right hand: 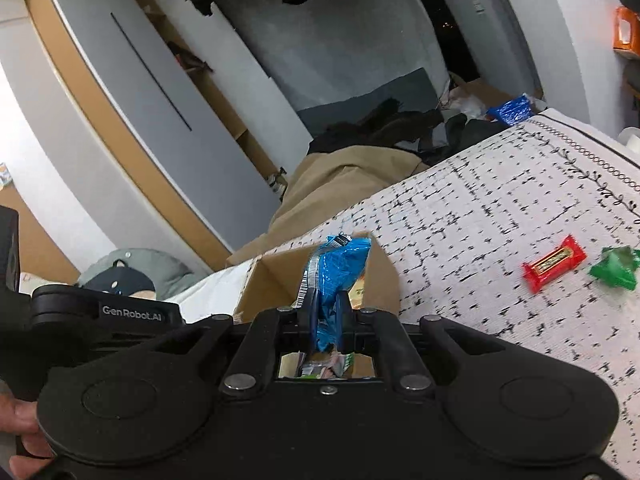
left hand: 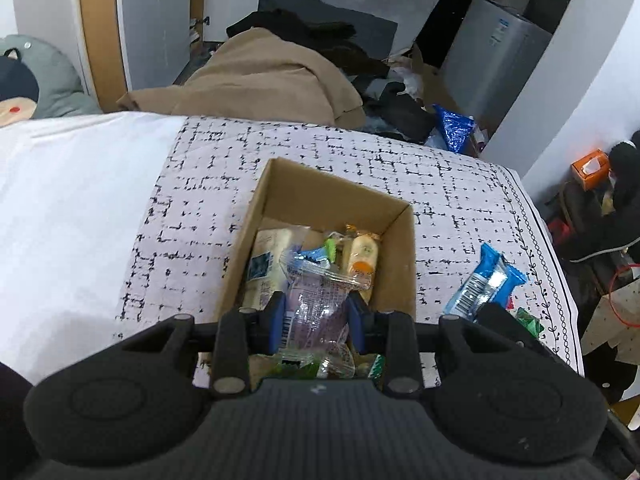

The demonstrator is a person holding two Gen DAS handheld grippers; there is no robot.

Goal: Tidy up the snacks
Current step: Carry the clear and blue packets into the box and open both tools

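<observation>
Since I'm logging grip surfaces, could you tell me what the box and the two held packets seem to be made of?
The box looks like plain brown corrugated cardboard, matte, with raw cut edges. The left gripper holds a clear packet of thin glossy plastic film, see-through and crinkled. The right gripper holds a blue packet, seemingly shiny plastic or foil film.

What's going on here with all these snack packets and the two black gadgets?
A person is tidying snacks into a cardboard box on a patterned tablecloth, using two hand-held grippers. The left gripper is shut on a clear purple-tinted packet above the box, which already holds several snacks. The right gripper is shut on a blue packet beside the box. A red bar and a green wrapper lie loose on the cloth, not yet boxed.
</observation>
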